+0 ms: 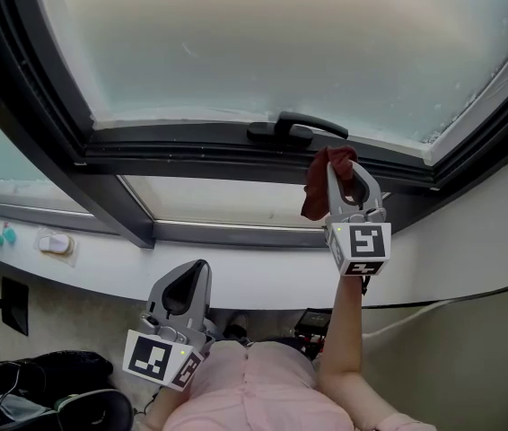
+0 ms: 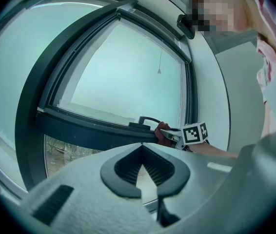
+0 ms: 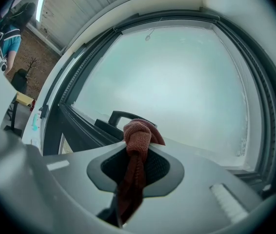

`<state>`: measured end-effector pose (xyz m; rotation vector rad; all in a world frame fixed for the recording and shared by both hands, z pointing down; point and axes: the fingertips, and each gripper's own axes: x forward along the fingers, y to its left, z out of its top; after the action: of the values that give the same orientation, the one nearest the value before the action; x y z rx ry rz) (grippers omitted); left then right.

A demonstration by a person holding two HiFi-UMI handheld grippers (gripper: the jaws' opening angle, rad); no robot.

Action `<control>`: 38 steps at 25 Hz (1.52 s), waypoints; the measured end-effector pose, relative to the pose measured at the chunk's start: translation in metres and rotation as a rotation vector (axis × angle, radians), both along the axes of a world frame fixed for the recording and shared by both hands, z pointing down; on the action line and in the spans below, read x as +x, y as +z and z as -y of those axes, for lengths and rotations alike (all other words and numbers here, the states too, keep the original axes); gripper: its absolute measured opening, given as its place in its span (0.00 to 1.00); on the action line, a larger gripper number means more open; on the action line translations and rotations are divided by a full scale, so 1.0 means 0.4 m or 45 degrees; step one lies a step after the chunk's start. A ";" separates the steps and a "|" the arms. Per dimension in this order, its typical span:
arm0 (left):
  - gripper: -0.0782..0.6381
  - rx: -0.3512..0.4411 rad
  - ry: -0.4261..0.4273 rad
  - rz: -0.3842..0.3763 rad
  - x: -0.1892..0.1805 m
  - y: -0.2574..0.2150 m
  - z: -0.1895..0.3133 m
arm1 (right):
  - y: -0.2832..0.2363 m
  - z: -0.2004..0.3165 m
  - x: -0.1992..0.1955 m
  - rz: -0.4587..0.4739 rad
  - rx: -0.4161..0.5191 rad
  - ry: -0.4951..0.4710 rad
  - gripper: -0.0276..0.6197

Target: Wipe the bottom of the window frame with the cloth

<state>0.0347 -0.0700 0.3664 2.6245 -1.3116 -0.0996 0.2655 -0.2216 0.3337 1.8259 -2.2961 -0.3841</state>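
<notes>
Head view: right gripper holds a bunched rust-red cloth against the dark window frame, beside its curved handle, apparently set to wipe | Left gripper view: left gripper hangs low, ribbed pads together, empty | Right gripper view: jaws clamp the knotted, nubby cloth, likely for firm pressure.

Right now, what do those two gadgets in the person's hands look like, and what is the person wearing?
The left tool and right tool are light grey plastic, each tapering to a beak. Their jaws are lined with dark ribbed pads. At the base of each sits a white cube printed with black square markers. The person wears a pale pink top.
</notes>
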 end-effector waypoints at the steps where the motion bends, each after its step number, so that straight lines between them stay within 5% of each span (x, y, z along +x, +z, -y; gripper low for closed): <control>1: 0.11 0.001 0.002 0.000 0.002 -0.001 0.001 | 0.000 -0.001 0.008 0.002 0.000 0.006 0.15; 38: 0.11 0.009 0.013 0.003 0.039 0.001 0.007 | 0.007 -0.050 0.371 0.107 0.013 0.326 0.15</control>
<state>0.0502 -0.0728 0.3668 2.6376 -1.3012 -0.1006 0.4141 -0.2017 0.3364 2.1454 -2.0756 -0.2846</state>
